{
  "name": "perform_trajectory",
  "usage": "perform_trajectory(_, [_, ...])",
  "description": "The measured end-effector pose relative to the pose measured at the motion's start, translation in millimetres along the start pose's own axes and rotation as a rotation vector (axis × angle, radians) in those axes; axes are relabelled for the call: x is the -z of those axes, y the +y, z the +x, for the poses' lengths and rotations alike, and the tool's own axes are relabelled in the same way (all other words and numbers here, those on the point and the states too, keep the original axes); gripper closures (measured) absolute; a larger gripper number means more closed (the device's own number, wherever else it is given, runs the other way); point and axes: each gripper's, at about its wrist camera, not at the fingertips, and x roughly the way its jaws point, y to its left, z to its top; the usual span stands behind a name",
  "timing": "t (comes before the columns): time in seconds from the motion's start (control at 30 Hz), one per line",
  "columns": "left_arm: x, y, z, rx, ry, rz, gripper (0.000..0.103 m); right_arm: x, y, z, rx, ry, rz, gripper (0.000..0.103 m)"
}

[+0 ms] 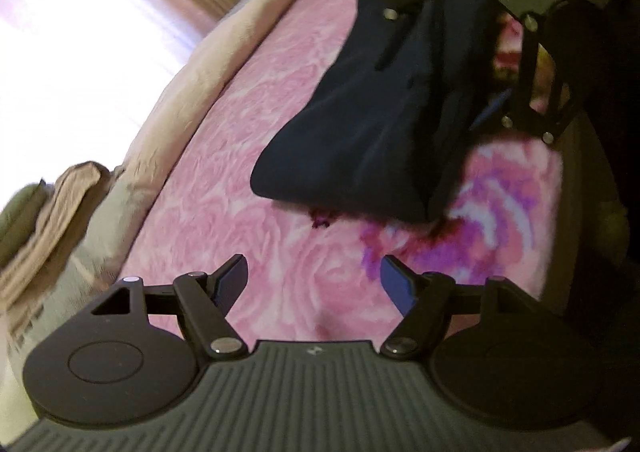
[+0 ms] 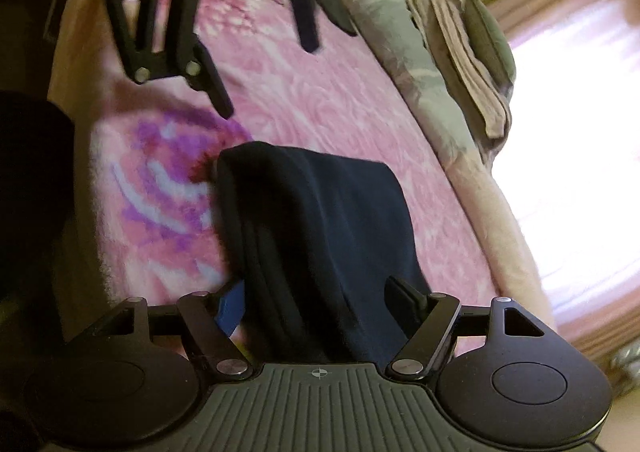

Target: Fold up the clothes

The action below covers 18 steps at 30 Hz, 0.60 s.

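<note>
A dark navy garment (image 1: pixel 360 132) lies folded in a long strip on the pink flowered blanket (image 1: pixel 260 112). My left gripper (image 1: pixel 314 280) hovers open over bare blanket just short of the garment's near end, with nothing between its fingers. It also shows at the top of the right wrist view, left gripper (image 2: pixel 260 60), open. My right gripper (image 2: pixel 316 304) straddles the other end of the garment (image 2: pixel 320 220). Its blue pad (image 2: pixel 230 308) sits beside one edge, and the other finger rests over the cloth. From the left wrist view the right gripper (image 1: pixel 438 84) stands wide around the cloth.
A beige rolled cover (image 1: pixel 192 84) runs along the blanket's far side. Folded beige cloth (image 2: pixel 460 52) and a green cushion (image 2: pixel 490 36) are stacked at its end. A bright curtained window (image 2: pixel 580 152) lies beyond. A dark shape (image 2: pixel 28 192) fills the bedside nearest me.
</note>
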Motion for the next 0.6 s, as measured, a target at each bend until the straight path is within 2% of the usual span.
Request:
perform_trajectory(0.03, [-1.5, -0.7, 2.3, 0.001, 0.001, 0.009, 0.032, -2.3, 1.6, 3.3, 0.010, -0.002, -0.015, 0.032])
perform_trajectory(0.1, [-4.5, -1.8, 7.0, 0.002, 0.003, 0.012, 0.032, -6.6, 4.1, 11.0, 0.018, -0.003, -0.025, 0.046])
perform_trajectory(0.13, [-5.6, -1.8, 9.0, 0.000, 0.008, 0.006, 0.032, -8.5, 5.0, 15.0, 0.018, -0.003, -0.024, 0.049])
perform_trajectory(0.17, [-6.5, -2.0, 11.3, -0.004, 0.013, -0.002, 0.032, -9.6, 5.8, 18.1, 0.020, -0.005, -0.020, 0.056])
perform_trajectory(0.2, [-7.6, -2.1, 12.4, -0.006, 0.016, -0.013, 0.032, -9.7, 5.6, 20.3, 0.018, -0.005, -0.007, 0.068])
perform_trajectory(0.3, [-11.7, 1.0, 9.6, -0.038, 0.014, -0.052, 0.032, -6.4, -1.5, 17.0, 0.001, -0.034, 0.073, 0.078])
perform_trajectory(0.43, [-23.0, 10.6, 1.2, -0.076, 0.012, -0.138, 0.032, 3.1, -39.1, -5.5, 0.010, -0.136, 0.294, 0.082])
perform_trajectory(0.53, [-39.2, 11.4, -2.2, -0.086, 0.012, -0.125, 0.032, 18.0, -87.8, -26.9, 0.031, -0.226, 0.553, 0.082])
perform_trajectory(0.6, [-55.2, 8.9, -2.6, -0.087, 0.004, -0.095, 0.032, 40.0, -128.2, -46.0, 0.045, -0.305, 0.766, 0.082])
